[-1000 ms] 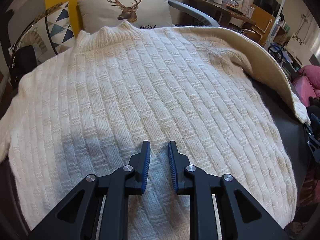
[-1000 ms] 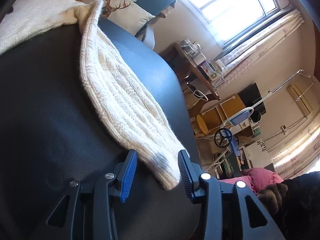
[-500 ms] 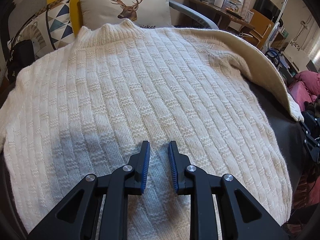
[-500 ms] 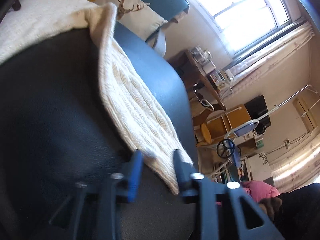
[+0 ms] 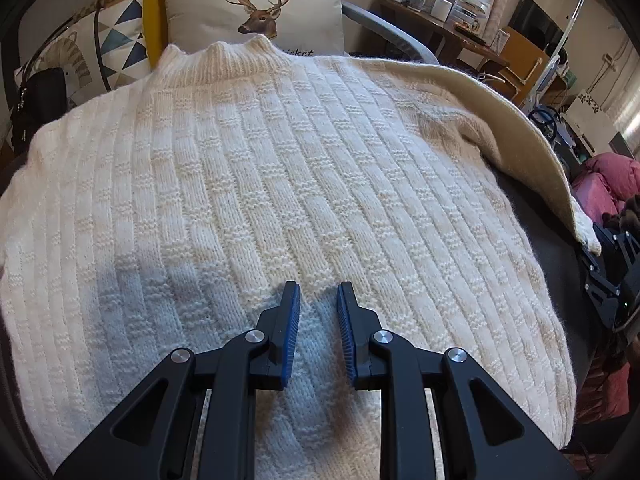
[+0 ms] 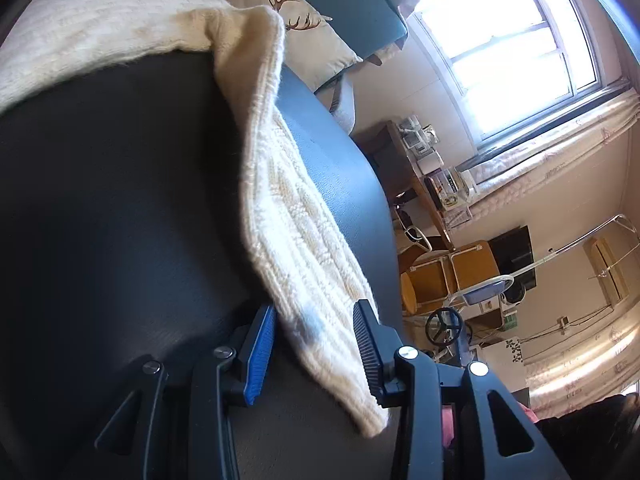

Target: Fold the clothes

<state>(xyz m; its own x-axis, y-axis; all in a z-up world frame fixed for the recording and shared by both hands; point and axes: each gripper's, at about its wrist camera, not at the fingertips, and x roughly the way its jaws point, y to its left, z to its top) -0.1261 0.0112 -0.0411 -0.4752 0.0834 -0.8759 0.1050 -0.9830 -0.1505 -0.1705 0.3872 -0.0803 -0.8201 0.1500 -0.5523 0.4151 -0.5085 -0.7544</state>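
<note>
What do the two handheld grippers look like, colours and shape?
Both the left gripper and the right gripper are matte black plastic with triangular cut-outs, silver round pivot screws, and two slim jaws faced with ribbed blue pads. No cables or markings show.

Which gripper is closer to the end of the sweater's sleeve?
The right gripper: the sleeve cuff lies between its parted fingers. Whether the pads press it is unclear. The left gripper is over the middle of the sweater, well away from the cuff.

Bright window (image 6: 516, 52) glare, fisheye edges, slight blur.
</note>
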